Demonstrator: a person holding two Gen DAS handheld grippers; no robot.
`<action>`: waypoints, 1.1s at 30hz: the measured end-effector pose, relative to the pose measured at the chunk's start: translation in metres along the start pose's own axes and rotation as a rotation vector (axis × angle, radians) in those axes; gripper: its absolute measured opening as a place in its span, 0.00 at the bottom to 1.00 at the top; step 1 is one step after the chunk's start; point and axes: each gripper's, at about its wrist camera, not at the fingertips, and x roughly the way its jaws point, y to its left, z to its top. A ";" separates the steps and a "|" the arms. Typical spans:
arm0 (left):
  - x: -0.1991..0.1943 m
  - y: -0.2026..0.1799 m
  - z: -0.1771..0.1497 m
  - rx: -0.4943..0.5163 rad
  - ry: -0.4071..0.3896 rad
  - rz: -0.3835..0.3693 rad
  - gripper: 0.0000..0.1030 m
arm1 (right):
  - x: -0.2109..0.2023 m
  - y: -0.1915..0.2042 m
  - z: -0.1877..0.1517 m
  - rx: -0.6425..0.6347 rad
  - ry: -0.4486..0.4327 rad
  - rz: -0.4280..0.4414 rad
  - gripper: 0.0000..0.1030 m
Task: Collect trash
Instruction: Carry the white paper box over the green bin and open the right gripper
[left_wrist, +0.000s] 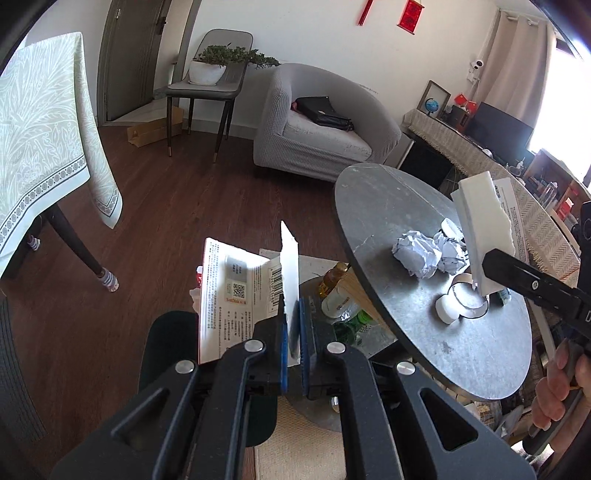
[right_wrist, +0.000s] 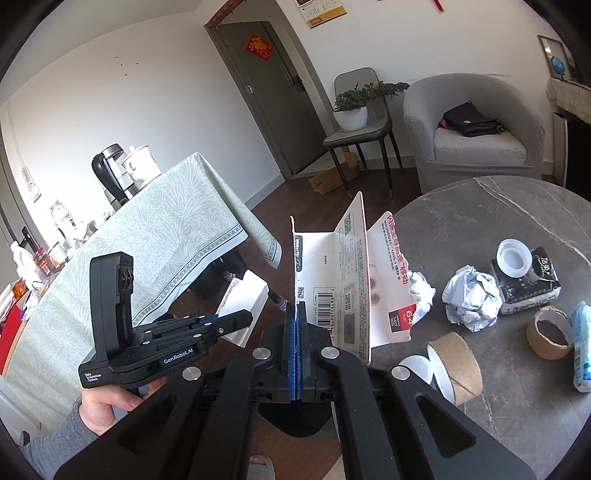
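Left gripper (left_wrist: 293, 325) clenched on white card packaging (left_wrist: 236, 291), long axis upright, clear of round table (left_wrist: 388, 199). Right gripper (right_wrist: 296, 332) clenched on red-printed card sleeve (right_wrist: 354, 280), also upright, beside table edge. Remaining trash, crumpled paper (right_wrist: 471, 297) and tape cores (right_wrist: 458, 362), lay on table, right of right gripper; right hand judged nearer.

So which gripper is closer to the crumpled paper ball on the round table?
Right. The right gripper, shut on a card pack, reaches over the round table beside the crumpled paper ball. The left gripper, holding a printed carton, is off the table's edge.
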 end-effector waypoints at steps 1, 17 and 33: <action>0.002 0.006 -0.003 -0.007 0.013 0.008 0.06 | 0.005 0.004 0.001 -0.007 0.006 0.006 0.00; 0.042 0.065 -0.048 -0.057 0.243 0.108 0.07 | 0.075 0.055 -0.002 -0.090 0.130 0.047 0.00; 0.013 0.098 -0.050 -0.089 0.213 0.132 0.36 | 0.152 0.079 -0.034 -0.162 0.303 -0.001 0.00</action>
